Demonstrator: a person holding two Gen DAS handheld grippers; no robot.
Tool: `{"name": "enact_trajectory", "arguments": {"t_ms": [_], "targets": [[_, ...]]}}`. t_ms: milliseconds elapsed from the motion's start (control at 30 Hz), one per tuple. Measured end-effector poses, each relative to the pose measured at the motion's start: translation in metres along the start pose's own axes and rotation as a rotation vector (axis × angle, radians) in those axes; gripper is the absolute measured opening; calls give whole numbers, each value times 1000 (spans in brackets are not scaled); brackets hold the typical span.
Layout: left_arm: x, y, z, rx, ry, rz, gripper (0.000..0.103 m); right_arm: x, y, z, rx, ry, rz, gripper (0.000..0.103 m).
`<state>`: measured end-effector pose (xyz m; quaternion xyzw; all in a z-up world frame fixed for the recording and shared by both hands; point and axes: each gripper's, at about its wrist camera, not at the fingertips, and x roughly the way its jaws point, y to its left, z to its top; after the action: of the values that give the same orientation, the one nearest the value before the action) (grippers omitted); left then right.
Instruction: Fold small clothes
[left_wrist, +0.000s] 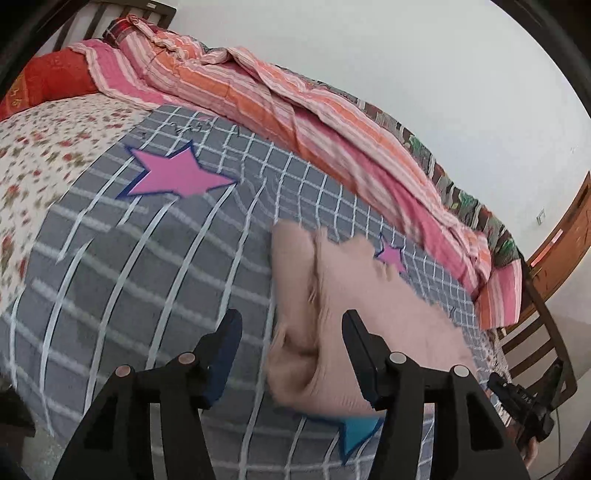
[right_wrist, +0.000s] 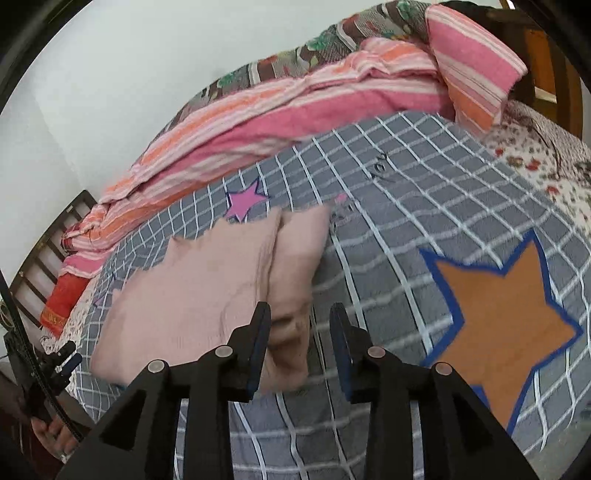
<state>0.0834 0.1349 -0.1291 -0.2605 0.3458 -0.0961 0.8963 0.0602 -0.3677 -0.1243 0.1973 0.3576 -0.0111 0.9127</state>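
Note:
A small pale pink garment lies folded on the grey checked bedspread. In the left wrist view my left gripper is open, its fingers on either side of the garment's left folded edge, holding nothing. In the right wrist view the same pink garment lies left of centre. My right gripper is open over the garment's right edge, its left finger above the cloth, its right finger above the bedspread. The other gripper shows at far left.
A pink and orange striped quilt is bunched along the far side of the bed by the wall. A red pillow lies near the headboard. A floral sheet shows beside the bedspread. A wooden chair stands at the bed's end.

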Motion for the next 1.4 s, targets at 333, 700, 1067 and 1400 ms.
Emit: {"name": "enact_trajectory", "arguments": {"t_ms": [333,700,1067,1400], "targets": [[88,-61,41,172,95,38,54,87,42,49,-101,40,-25,33],[171,-61,63,230,237,141,33,157,41,70,-98,170,-142,33],[172,-37,53,189,191,138,10,173,35,67,-103,169,-78,6],[125,-40,59,240,123,57,42,127,87,67,-213,79,-114,41]]}}
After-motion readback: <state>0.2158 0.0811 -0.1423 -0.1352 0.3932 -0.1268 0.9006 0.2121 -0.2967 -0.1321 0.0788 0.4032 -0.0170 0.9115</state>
